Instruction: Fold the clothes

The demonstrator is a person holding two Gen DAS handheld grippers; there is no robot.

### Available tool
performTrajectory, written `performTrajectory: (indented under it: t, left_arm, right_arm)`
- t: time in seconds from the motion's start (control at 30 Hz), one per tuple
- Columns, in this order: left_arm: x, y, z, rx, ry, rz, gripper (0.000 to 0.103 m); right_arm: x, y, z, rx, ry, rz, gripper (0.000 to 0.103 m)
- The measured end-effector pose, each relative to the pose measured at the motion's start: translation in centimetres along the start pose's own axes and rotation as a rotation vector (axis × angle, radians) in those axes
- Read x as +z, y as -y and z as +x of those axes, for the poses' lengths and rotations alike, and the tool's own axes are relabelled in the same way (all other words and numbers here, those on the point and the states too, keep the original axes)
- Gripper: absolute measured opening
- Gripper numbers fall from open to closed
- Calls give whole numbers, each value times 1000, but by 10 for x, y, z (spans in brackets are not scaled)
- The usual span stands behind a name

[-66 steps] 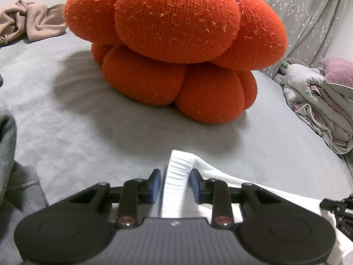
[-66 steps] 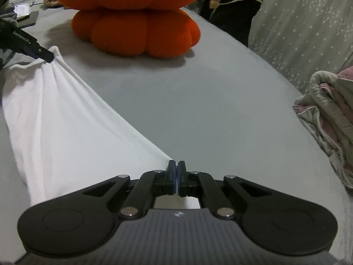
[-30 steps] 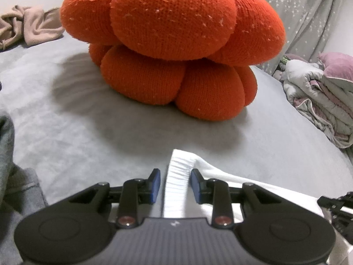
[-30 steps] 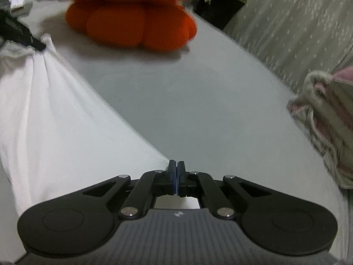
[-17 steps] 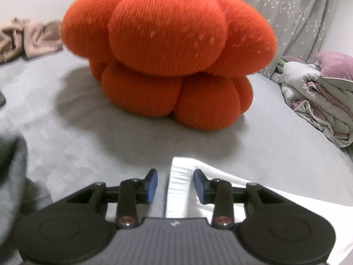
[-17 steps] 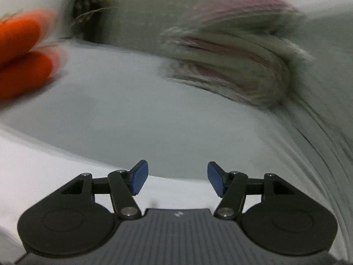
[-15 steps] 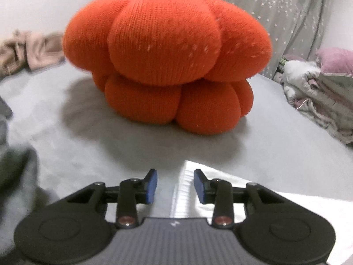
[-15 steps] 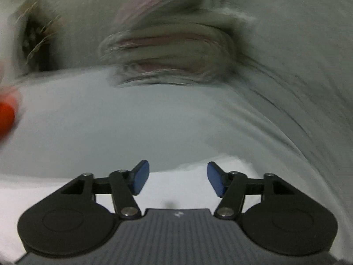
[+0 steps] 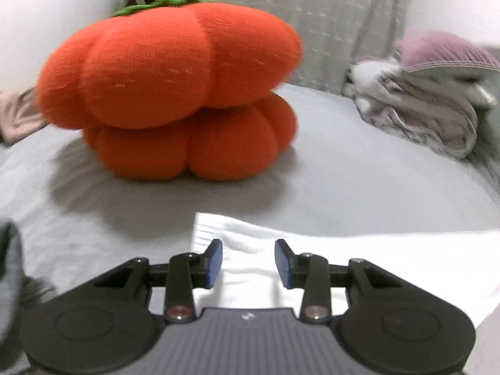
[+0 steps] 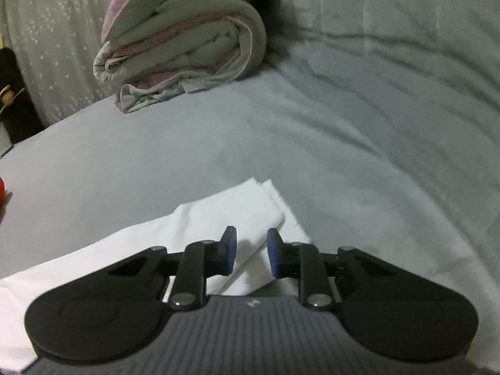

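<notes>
A white garment lies spread on the grey bed sheet. In the left wrist view its ribbed edge sits under and between the blue pads of my left gripper, which stands open, the pads clear of the cloth. In the right wrist view a layered corner of the white garment runs up between the fingers of my right gripper. Its jaws are closing, a fold of the cloth lies between them, and the pads do not visibly press on it.
A big orange pumpkin cushion stands just beyond the garment. A rolled grey and pink quilt lies at the far side by a pale curtain. A grey garment lies at the left edge, and a beige cloth behind it.
My right gripper let go of the garment's edge, swung round to the right, opened wide and has narrowed over a corner. My left gripper shifted and rolled a little, its jaws slightly wider.
</notes>
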State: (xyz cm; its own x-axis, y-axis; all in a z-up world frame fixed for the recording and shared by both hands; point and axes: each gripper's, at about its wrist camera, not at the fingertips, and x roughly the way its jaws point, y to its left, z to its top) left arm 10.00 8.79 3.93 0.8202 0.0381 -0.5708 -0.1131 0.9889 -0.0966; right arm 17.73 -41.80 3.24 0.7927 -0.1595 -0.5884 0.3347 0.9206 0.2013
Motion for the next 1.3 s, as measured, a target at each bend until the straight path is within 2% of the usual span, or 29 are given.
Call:
performTrajectory:
  t: [0.13, 0.4, 0.57, 0.63, 0.73, 0.83, 0.87, 0.97, 1.1, 1.3]
  left_arm:
    - [-12, -3, 16, 5, -55, 4, 37]
    - [-15, 1, 14, 6, -59, 12, 37]
    - [-17, 3, 15, 4, -61, 22, 37]
    - [-17, 3, 15, 0, -63, 21, 37]
    - [-17, 3, 17, -4, -67, 14, 37]
    - [-18, 3, 17, -5, -69, 11, 37]
    - [-19, 5, 18, -4, -69, 19, 37]
    - [-21, 7, 18, 1, -69, 42, 37]
    - [-21, 7, 19, 0, -72, 41, 37]
    - [-21, 7, 19, 0, -72, 35, 37]
  right_arm:
    - [0, -5, 9, 26, -31, 26, 23]
    - [7, -45, 17, 19, -9, -48, 25]
    - [-9, -95, 19, 33, -36, -302, 25]
    - [-11, -84, 4, 30, 19, -225, 25]
    - [-15, -34, -8, 53, 28, 38, 25]
    - [-25, 0, -16, 54, 49, 127, 26]
    - [-27, 2, -17, 58, 47, 123, 29]
    - [-35, 7, -19, 68, 43, 111, 26]
    - [-32, -3, -18, 75, 54, 92, 30]
    - [-20, -48, 3, 38, 35, -75, 30]
